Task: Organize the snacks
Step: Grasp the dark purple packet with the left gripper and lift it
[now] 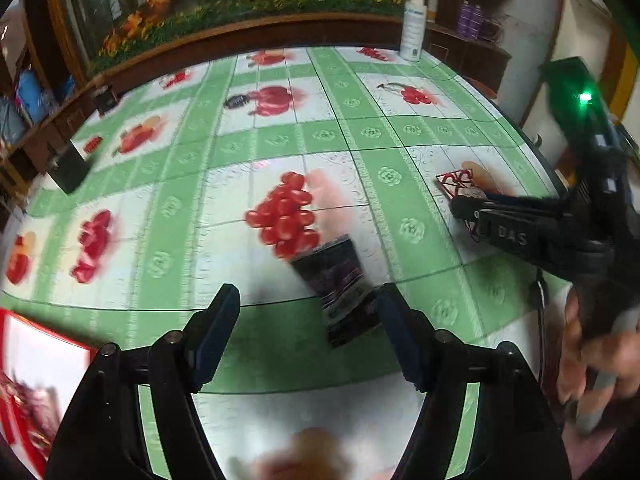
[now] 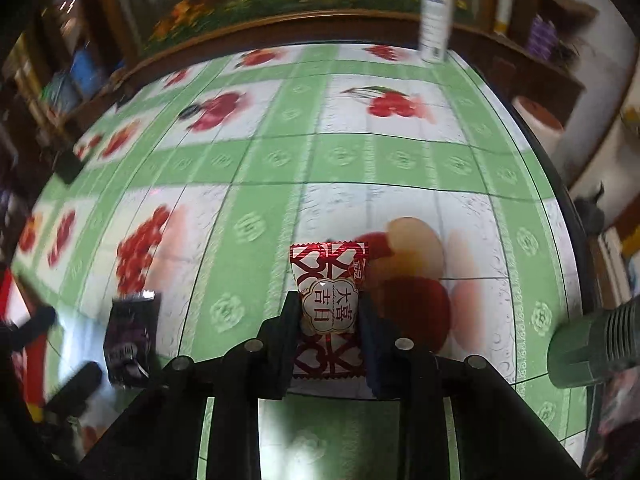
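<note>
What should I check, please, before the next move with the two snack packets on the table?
1. Right tongs closed on the red-and-white packet: ok, the pads press its sides.
2. That packet lifted off the tablecloth: cannot tell.
3. Left tongs open: ok, nothing between the pads.
4. Dark packet lined up with the left tongs: not ok, it lies by the right-hand pad, off centre.
5. Red box in reach: cannot tell, only its corner shows at the left edge.
6. White bottle clear of the work: ok, it stands at the far edge.
</note>
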